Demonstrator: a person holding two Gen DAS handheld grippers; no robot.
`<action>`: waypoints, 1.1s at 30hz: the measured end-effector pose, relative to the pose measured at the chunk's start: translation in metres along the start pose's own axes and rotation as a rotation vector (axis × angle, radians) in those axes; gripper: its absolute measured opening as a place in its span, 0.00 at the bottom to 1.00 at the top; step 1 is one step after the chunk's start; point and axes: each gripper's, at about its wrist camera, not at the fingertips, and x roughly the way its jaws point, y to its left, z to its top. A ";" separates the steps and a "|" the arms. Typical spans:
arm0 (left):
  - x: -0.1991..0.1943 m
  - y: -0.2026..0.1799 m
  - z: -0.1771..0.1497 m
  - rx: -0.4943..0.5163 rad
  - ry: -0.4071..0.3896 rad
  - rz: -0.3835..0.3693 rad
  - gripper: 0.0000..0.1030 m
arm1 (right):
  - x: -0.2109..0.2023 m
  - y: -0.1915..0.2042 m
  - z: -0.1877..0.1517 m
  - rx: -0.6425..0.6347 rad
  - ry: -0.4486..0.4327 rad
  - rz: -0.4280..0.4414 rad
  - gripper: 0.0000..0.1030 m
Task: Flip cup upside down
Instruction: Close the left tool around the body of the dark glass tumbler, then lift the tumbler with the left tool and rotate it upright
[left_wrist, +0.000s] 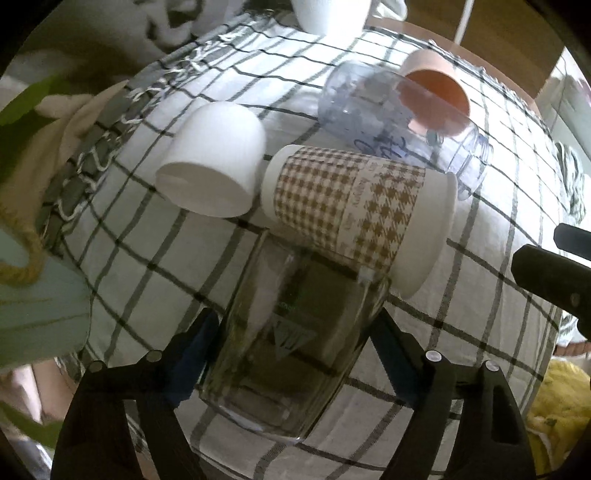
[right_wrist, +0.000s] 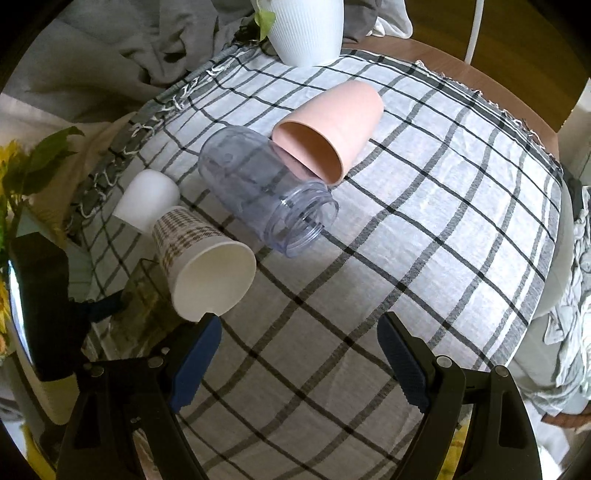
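Note:
My left gripper (left_wrist: 295, 332) is shut on a clear drinking glass (left_wrist: 291, 343), held between the blue pads (left_wrist: 195, 354); its far end reaches under a checked paper cup (left_wrist: 354, 218) that lies on its side. The glass also shows dimly at the left of the right wrist view (right_wrist: 144, 295). My right gripper (right_wrist: 299, 332) is open and empty above the checked cloth (right_wrist: 424, 229), just right of the paper cup's mouth (right_wrist: 214, 284). A white cup (left_wrist: 218, 158), a clear plastic jar (right_wrist: 266, 192) and a pink cup (right_wrist: 332, 125) lie on their sides.
A white ribbed vase (right_wrist: 306, 29) stands at the table's far edge. Green leaves (right_wrist: 40, 162) and yellow flowers sit at the left. The wooden table edge (right_wrist: 480, 74) shows at the far right. My right gripper shows at the right of the left wrist view (left_wrist: 554, 273).

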 end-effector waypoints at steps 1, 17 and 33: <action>-0.003 0.001 -0.004 -0.025 -0.005 0.002 0.79 | -0.001 0.000 0.000 -0.004 -0.003 -0.001 0.84; -0.061 -0.010 -0.052 -0.360 -0.086 0.012 0.68 | -0.035 -0.020 -0.001 -0.110 -0.066 0.052 0.84; -0.121 -0.135 -0.033 -0.621 -0.186 0.019 0.68 | -0.085 -0.107 0.035 -0.362 -0.129 0.150 0.84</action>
